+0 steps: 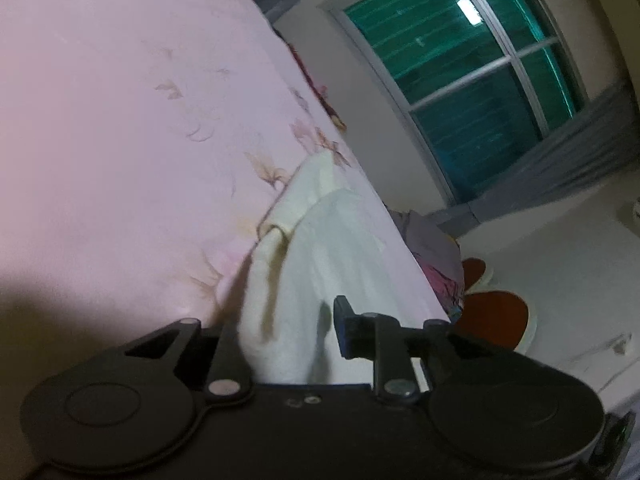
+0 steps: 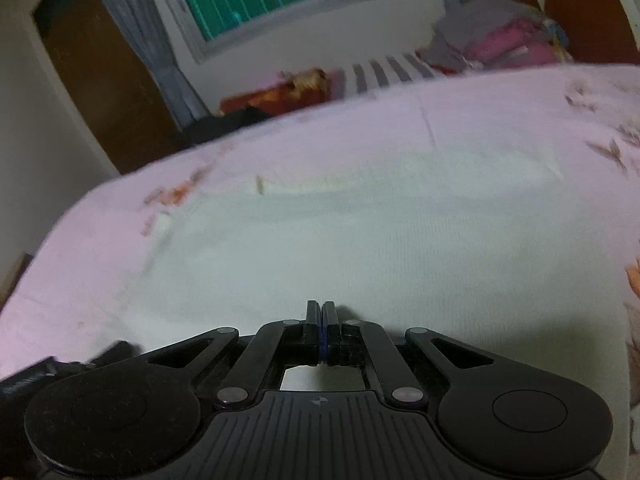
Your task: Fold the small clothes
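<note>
While our left gripper (image 1: 304,332) has a bunched fold of the white garment (image 1: 320,248) lying between its parted fingers, we cannot tell whether they pinch it. Its cloth trails away over the pink floral bedsheet (image 1: 120,120). Our right gripper (image 2: 322,320) has its fingers pressed together, holding nothing, just above the garment's near edge. Far off, a window (image 1: 460,68) shows green.
</note>
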